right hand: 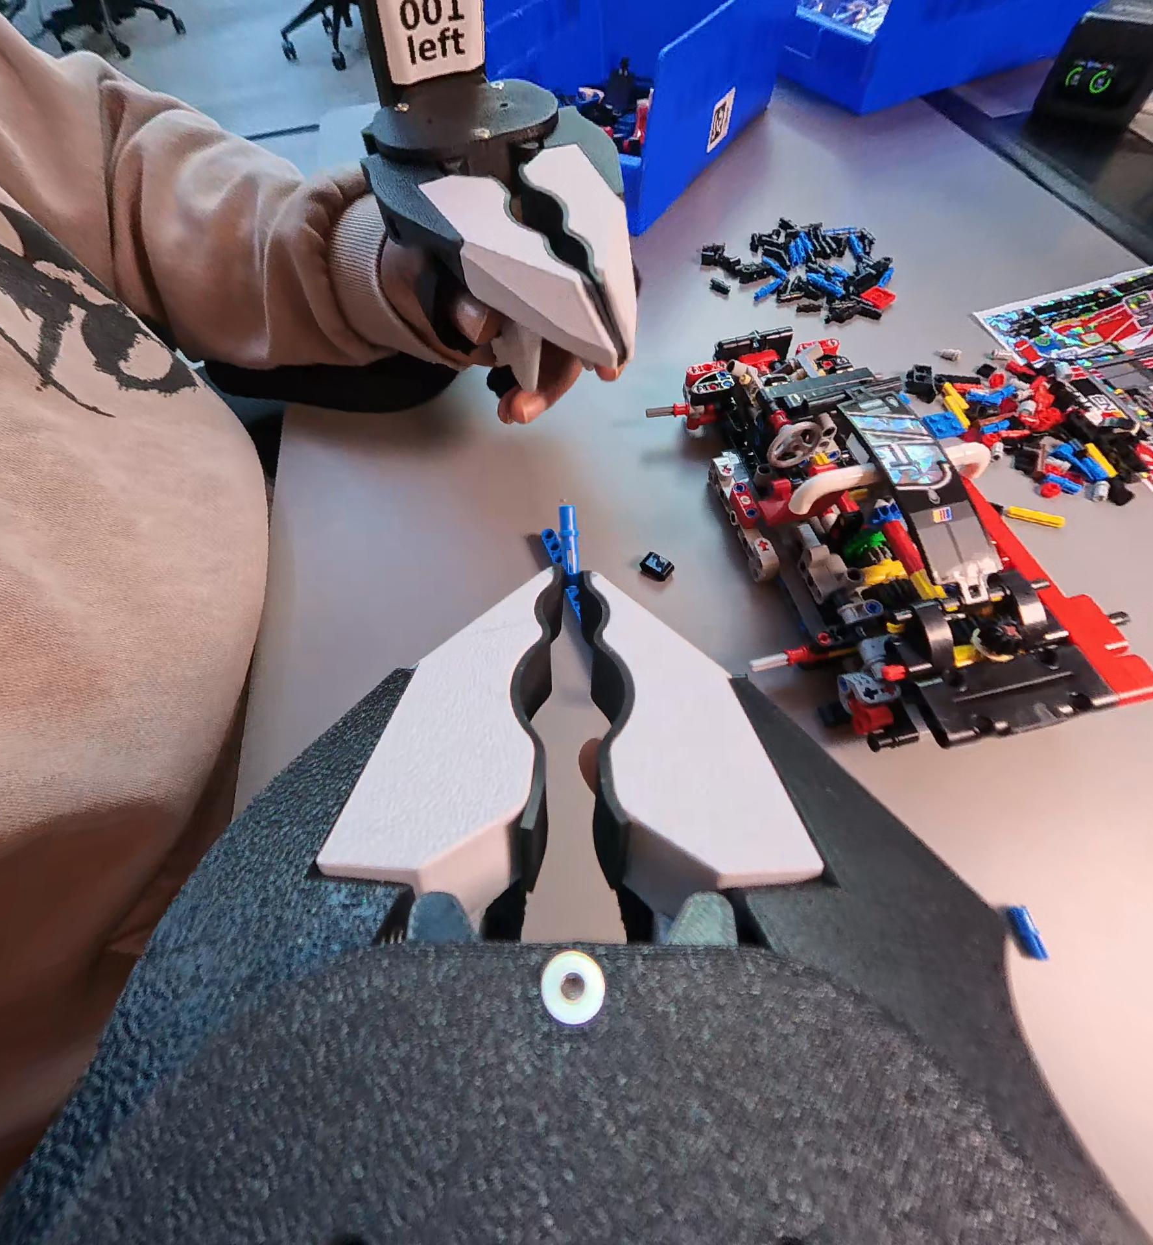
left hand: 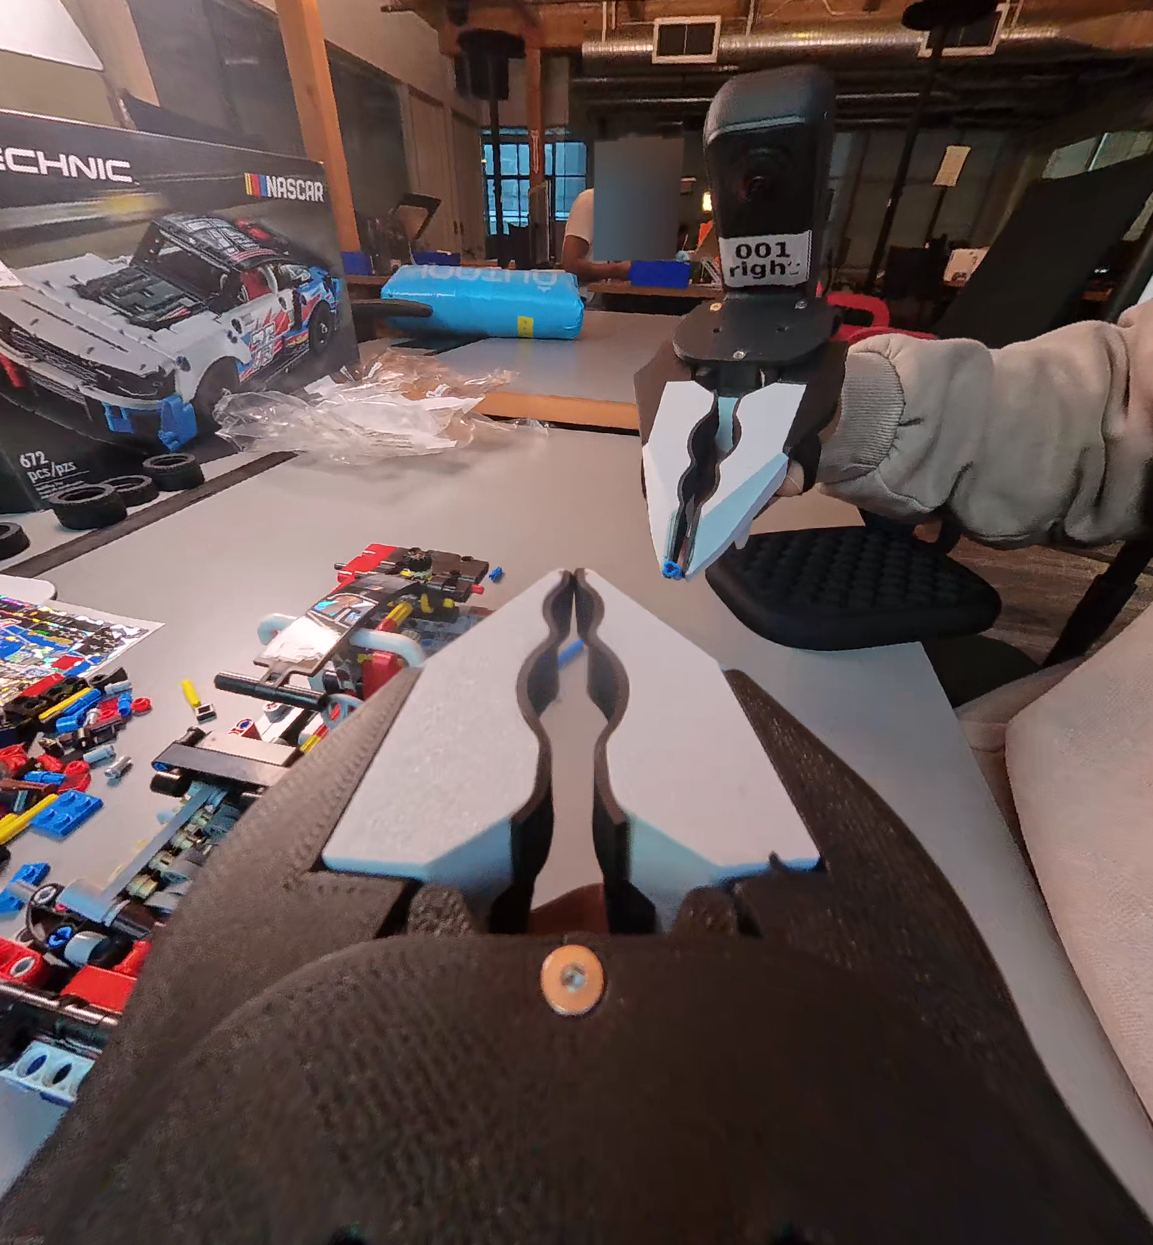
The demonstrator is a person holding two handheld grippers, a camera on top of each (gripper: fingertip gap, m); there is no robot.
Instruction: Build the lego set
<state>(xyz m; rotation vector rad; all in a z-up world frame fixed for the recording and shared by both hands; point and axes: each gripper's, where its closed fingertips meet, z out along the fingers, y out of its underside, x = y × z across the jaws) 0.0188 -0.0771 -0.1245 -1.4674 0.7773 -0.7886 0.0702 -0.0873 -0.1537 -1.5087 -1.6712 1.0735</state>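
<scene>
My right gripper (right hand: 568, 574) is shut on a small blue pin (right hand: 567, 535) that sticks out past its tips. It holds the pin above the grey table (right hand: 425, 471), over a thin blue beam (right hand: 549, 544) that lies flat there. In the left wrist view the right gripper (left hand: 673, 569) hangs tip-down with the blue pin (left hand: 671, 570) at its tips. My left gripper (left hand: 574, 574) is shut with nothing between its pads. It also shows in the right wrist view (right hand: 617, 360), raised above the table. The half-built car chassis (right hand: 897, 539) lies to the right of the right gripper and shows in the left wrist view (left hand: 372, 633) too.
A small black piece (right hand: 657, 564) lies near the beam. Loose piece piles (right hand: 1059, 431) (right hand: 809, 269), a sticker sheet (right hand: 1113, 323) and blue bins (right hand: 695, 101) lie beyond the chassis. The set's box (left hand: 122, 303), tyres (left hand: 89, 505) and plastic bags (left hand: 372, 411) stand farther off. A black chair (left hand: 850, 586) sits past the table edge. Tip to tip, the grippers are about 7 cm apart. Left tips and right tips are each some 11 cm from the small black piece (right hand: 657, 564).
</scene>
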